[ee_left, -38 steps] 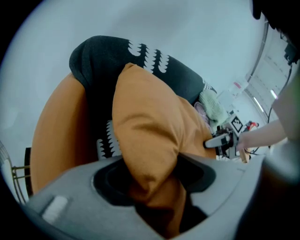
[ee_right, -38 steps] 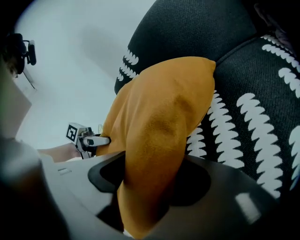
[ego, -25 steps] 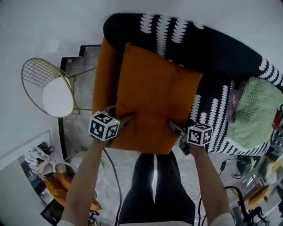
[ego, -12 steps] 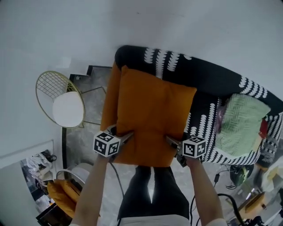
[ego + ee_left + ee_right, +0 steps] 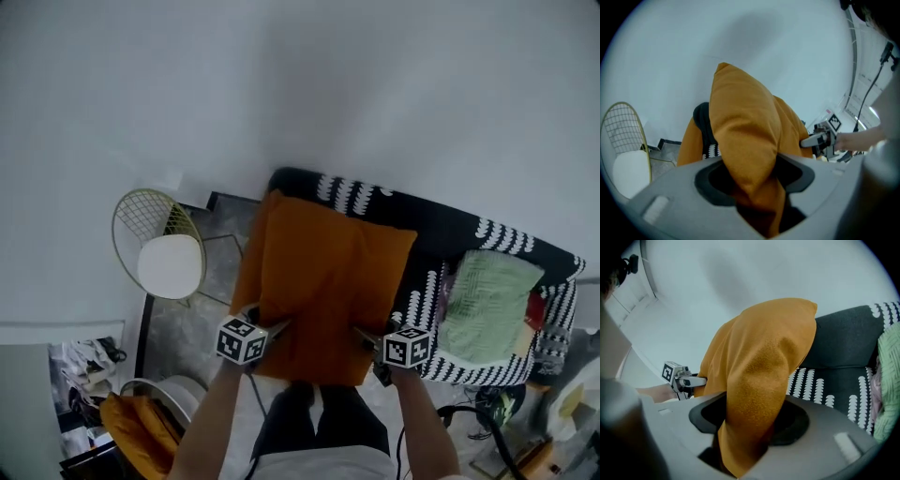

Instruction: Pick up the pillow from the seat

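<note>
An orange pillow (image 5: 328,281) hangs in the air in front of the black sofa with white markings (image 5: 441,234). My left gripper (image 5: 275,329) is shut on the pillow's near left corner, and my right gripper (image 5: 362,334) is shut on its near right corner. In the left gripper view the orange fabric (image 5: 740,131) fills the gap between my jaws (image 5: 754,187), with the right gripper (image 5: 818,139) beyond. The right gripper view shows the same pillow (image 5: 768,362) pinched in its jaws (image 5: 745,427). A second strip of orange cushion (image 5: 251,258) shows behind the pillow's left side.
A green knitted cushion (image 5: 483,305) lies on the sofa's right end. A gold wire chair with a white seat (image 5: 164,253) stands to the left. An orange bag (image 5: 131,422) and clutter sit on the floor at lower left. The white wall is behind.
Both grippers have risen together with the pillow in them, lifting it off the seat. The sofa and chair now look smaller and lower in the head view.
</note>
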`<move>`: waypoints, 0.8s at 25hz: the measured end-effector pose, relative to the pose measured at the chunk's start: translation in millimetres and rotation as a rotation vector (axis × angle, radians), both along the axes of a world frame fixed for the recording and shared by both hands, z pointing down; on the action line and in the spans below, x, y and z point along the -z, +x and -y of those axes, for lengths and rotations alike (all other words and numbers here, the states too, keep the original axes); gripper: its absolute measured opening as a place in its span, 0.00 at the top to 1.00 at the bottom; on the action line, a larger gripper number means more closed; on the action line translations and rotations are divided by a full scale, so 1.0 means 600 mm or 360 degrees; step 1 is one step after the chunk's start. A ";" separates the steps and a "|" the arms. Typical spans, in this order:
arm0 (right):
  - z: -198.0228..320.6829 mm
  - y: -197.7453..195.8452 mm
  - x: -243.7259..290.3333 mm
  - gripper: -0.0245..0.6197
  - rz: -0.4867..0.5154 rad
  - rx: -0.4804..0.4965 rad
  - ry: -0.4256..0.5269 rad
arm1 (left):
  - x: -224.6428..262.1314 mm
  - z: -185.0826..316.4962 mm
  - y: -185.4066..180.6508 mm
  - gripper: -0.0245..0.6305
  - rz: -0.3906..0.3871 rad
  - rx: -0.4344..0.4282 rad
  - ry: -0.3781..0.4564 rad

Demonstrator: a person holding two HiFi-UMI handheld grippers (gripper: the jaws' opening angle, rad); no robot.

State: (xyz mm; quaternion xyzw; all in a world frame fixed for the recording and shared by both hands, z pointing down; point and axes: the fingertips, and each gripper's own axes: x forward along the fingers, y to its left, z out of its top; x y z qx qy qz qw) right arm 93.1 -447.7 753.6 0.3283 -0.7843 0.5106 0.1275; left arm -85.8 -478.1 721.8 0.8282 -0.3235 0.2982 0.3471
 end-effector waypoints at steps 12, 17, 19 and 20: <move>-0.046 0.012 0.267 0.57 -0.0091 0.0045 0.0282 | 0.253 -0.057 0.016 0.59 -0.0097 0.0054 0.0298; -0.073 0.017 0.356 0.57 -0.0181 0.0047 0.0408 | 0.330 -0.089 0.019 0.59 -0.0183 0.0067 0.0405; -0.088 0.011 0.390 0.57 -0.0212 0.0045 0.0457 | 0.360 -0.103 0.013 0.59 -0.0223 0.0060 0.0442; -0.096 0.006 0.406 0.57 -0.0225 0.0042 0.0481 | 0.374 -0.109 0.009 0.59 -0.0242 0.0054 0.0462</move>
